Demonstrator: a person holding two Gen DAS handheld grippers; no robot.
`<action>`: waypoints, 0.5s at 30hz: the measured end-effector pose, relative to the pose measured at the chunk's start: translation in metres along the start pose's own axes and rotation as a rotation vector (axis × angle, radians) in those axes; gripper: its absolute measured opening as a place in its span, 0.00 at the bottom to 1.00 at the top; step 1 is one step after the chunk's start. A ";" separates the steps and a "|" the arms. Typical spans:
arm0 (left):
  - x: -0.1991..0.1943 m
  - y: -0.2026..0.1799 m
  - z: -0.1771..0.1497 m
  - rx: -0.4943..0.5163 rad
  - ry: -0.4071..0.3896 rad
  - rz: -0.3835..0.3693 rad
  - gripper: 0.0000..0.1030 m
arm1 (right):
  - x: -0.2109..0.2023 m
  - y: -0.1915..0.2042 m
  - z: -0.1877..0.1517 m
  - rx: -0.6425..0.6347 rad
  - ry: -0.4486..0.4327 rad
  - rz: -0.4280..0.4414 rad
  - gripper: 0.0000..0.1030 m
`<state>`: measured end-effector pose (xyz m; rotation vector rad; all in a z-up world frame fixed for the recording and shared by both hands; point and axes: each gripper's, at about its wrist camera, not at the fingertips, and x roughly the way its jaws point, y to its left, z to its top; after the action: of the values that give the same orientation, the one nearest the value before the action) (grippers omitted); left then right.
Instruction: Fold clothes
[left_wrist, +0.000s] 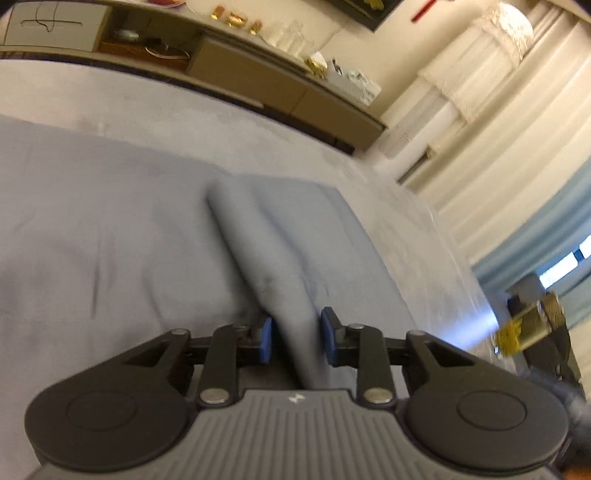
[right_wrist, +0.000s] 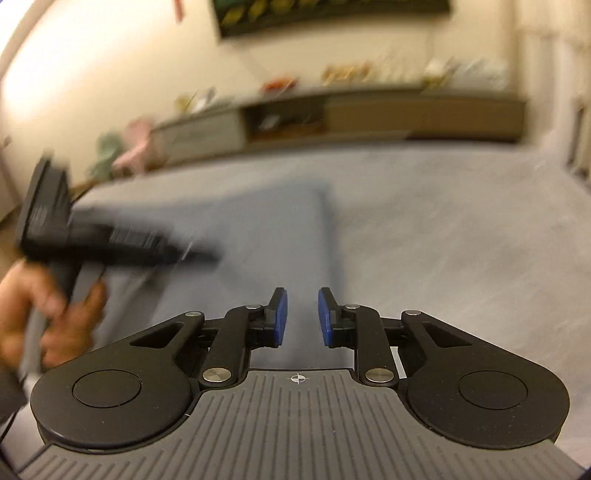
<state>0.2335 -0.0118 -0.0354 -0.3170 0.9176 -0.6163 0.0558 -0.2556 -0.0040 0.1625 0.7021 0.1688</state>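
Bed (left_wrist: 110, 110), grey-covered, fills the ground ahead of both tools; low sideboard (left_wrist: 280, 88) along the far wall beyond it.

Blue-grey garment (left_wrist: 110, 229) lies spread on the bed, ahead of the left hand-held gripper (left_wrist: 296, 334) and off to its left; one raised fold (left_wrist: 258, 236) of the cloth runs lengthwise, straight away from the jaws, long axis in line with the tool.

Left hand-held gripper: blue pads (left_wrist: 266, 338) part-closed with that fold between them; the cloth looks pinched, though contact on the right pad is not clear.

Right hand-held gripper (right_wrist: 302, 317): jaws narrowly apart, nothing between them; garment edge (right_wrist: 325, 229) lies directly ahead, cloth body to its left.

Seen from the right wrist, the left tool and the hand (right_wrist: 51, 314) gripping it sit well to the left, blurred, over the cloth.

Judgement: left is on the cloth, right is the free one; the next fold likely turns on the right taking the near edge.
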 end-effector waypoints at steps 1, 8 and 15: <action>0.003 -0.003 0.004 0.010 0.002 0.007 0.26 | 0.010 0.005 -0.003 0.000 0.044 0.023 0.18; 0.004 -0.032 0.019 0.156 -0.044 0.007 0.15 | 0.020 0.030 -0.018 -0.072 0.089 0.102 0.17; 0.002 -0.015 0.000 0.057 -0.069 0.130 0.24 | 0.015 0.028 -0.003 -0.023 0.057 0.180 0.18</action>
<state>0.2292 -0.0248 -0.0293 -0.2244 0.8458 -0.5073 0.0622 -0.2253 -0.0101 0.2000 0.7421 0.3546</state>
